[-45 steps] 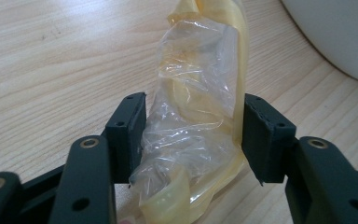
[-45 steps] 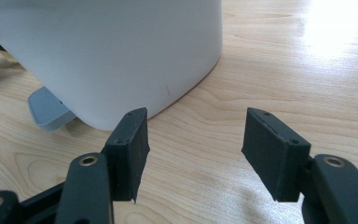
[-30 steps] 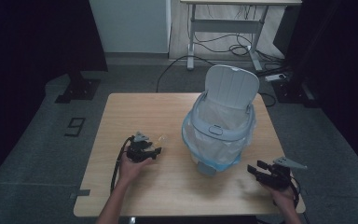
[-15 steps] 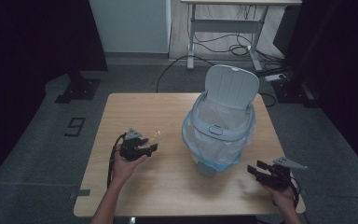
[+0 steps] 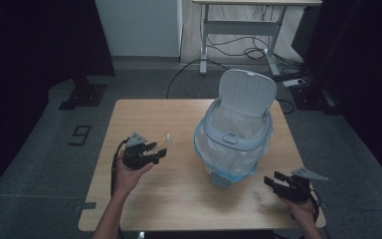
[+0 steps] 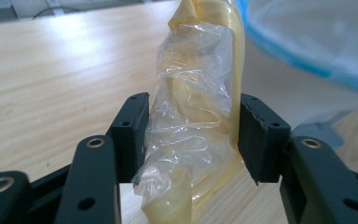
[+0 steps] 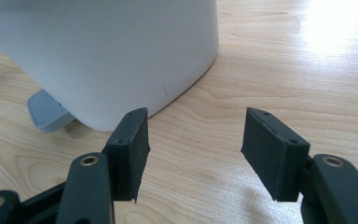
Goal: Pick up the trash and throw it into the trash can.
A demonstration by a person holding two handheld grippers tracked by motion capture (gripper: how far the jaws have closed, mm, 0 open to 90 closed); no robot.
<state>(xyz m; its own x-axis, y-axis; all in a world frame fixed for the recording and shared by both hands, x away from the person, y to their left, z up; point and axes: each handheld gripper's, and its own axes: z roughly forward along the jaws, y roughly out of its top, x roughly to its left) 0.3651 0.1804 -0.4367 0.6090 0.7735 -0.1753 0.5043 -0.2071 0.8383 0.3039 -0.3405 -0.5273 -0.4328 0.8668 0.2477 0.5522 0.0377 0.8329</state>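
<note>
My left gripper (image 5: 160, 150) (image 6: 193, 135) is shut on a crumpled piece of clear and yellowish plastic wrap (image 6: 196, 112) (image 5: 165, 141), held above the left part of the wooden table (image 5: 144, 117). A white pedal bin (image 5: 235, 142) (image 7: 102, 51) with its lid up and a blue-rimmed clear liner stands to the right of it. My right gripper (image 5: 272, 182) (image 7: 193, 149) is open at the table's front right, its jaws apart with nothing between them, pointing at the bin's base and grey pedal (image 7: 46, 112).
A white desk frame (image 5: 238, 35) with cables on the floor stands beyond the table. A black stand base (image 5: 82, 94) sits on the floor at the back left. Bare tabletop lies between the two grippers in front of the bin.
My left gripper has risen from the table with the plastic wrap in it. The right gripper has stayed where it was.
</note>
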